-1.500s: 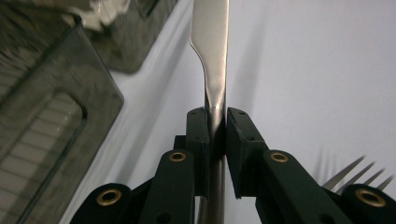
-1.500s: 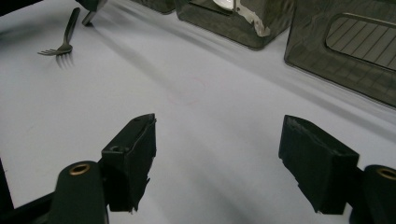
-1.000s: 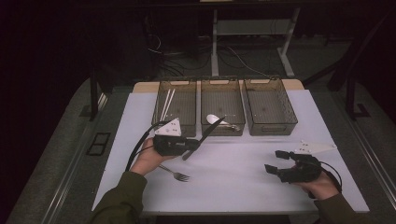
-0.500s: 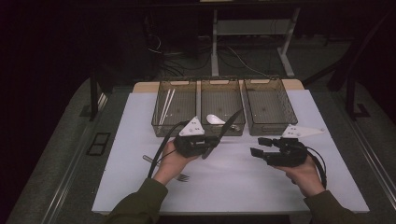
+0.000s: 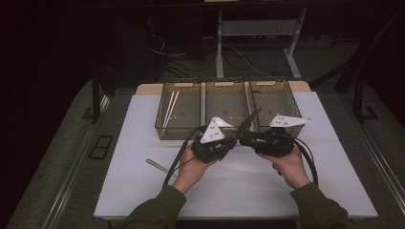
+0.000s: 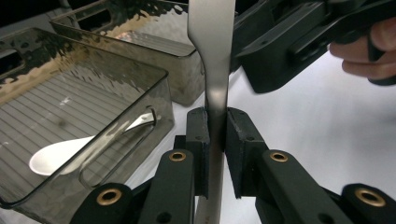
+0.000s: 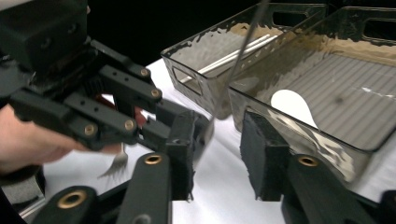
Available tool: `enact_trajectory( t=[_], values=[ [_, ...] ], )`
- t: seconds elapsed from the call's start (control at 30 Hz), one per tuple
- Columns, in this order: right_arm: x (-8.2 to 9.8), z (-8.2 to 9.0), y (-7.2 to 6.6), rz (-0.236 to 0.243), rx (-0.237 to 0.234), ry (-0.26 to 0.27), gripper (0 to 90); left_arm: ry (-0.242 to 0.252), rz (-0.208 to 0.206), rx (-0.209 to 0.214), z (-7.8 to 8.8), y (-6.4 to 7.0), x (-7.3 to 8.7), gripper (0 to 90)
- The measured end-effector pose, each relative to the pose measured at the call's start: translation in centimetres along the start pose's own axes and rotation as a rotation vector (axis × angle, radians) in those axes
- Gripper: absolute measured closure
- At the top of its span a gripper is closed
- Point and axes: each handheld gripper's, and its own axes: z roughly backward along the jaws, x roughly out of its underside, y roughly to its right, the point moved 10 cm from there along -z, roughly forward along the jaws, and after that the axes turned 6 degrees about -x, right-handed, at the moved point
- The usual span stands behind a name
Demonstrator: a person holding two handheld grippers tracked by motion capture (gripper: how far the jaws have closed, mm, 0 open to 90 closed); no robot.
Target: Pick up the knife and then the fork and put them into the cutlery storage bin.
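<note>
white spoon [image 6: 60,156] in middle bin [image 5: 226,107]; left gripper [image 6: 215,128] fingers pinch knife [image 6: 212,56]; right gripper [image 7: 217,149] fingers spread.

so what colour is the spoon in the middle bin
White; the spoon shows best in the left gripper view, lying in the smoky clear bin.

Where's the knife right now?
In the high view the knife is clamped in the left gripper at mid-table, its blade slanting up over the middle bin, the right gripper alongside.
</note>
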Motion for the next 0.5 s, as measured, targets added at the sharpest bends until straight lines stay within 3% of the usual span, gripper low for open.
enact_trajectory(
  t=[0.2, 0.27, 0.4, 0.5],
  values=[
    [-0.7, -0.7, 0.1, -0.016, -0.011, 0.035, 83.1, 0.002, -0.013, -0.008, -0.1, 0.1, 0.0, 79.3],
    [-1.0, -0.7, 0.0, -0.036, -0.037, 0.054, 87.6, 0.017, -0.008, -0.010, -0.1, 0.0, -0.2, 79.3],
    [-1.2, -0.9, 0.2, -0.026, -0.030, 0.045, 87.9, 0.021, 0.018, 0.017, 0.2, -0.2, 0.1, 76.9],
    [-1.4, -0.4, 1.1, -0.020, -0.001, 0.038, 87.9, 0.013, 0.016, 0.031, 0.8, -0.3, 0.5, 67.3]
  ],
)
